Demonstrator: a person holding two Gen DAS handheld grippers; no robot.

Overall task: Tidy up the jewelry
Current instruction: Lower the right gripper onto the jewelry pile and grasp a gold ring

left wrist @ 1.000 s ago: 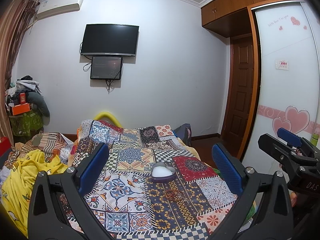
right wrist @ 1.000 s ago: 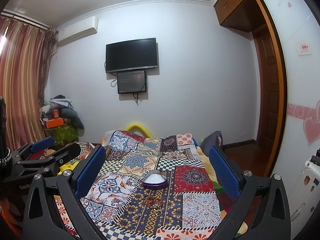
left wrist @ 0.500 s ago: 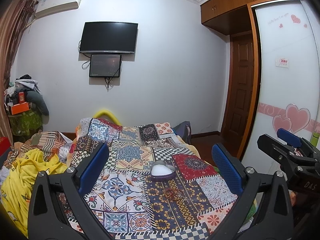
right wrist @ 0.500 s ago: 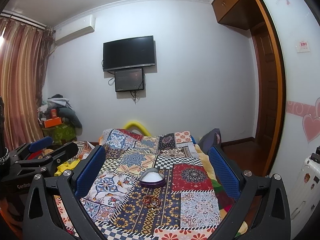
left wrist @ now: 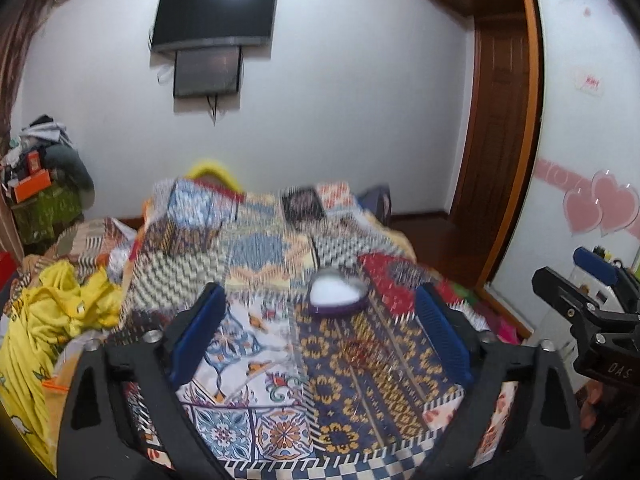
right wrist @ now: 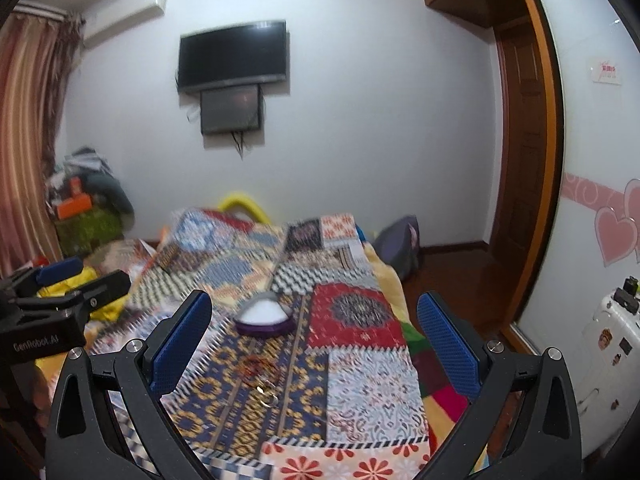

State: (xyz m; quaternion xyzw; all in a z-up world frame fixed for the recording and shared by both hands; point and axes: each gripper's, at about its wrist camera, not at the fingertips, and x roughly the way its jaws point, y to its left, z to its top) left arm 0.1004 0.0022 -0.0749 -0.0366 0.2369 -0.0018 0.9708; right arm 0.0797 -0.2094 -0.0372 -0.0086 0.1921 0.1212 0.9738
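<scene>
Bedroom, patchwork quilt (right wrist: 368,376). Purple box (right wrist: 264,318) sits mid-quilt, white inside showing. Jewelry (right wrist: 260,374) loose just in front of it. Left gripper (left wrist: 320,332) and right gripper (right wrist: 314,340): jaws wide, empty, above the quilt. Judged 0 pieces stowed; all left.

left claw (left wrist: 320,332): jaws spread wide, holding nothing | right claw (right wrist: 316,340): jaws spread wide, holding nothing

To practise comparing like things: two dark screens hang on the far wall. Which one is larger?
The upper screen is larger: wider, mounted higher. The smaller screen hangs directly beneath it, with cables dangling below.
</scene>
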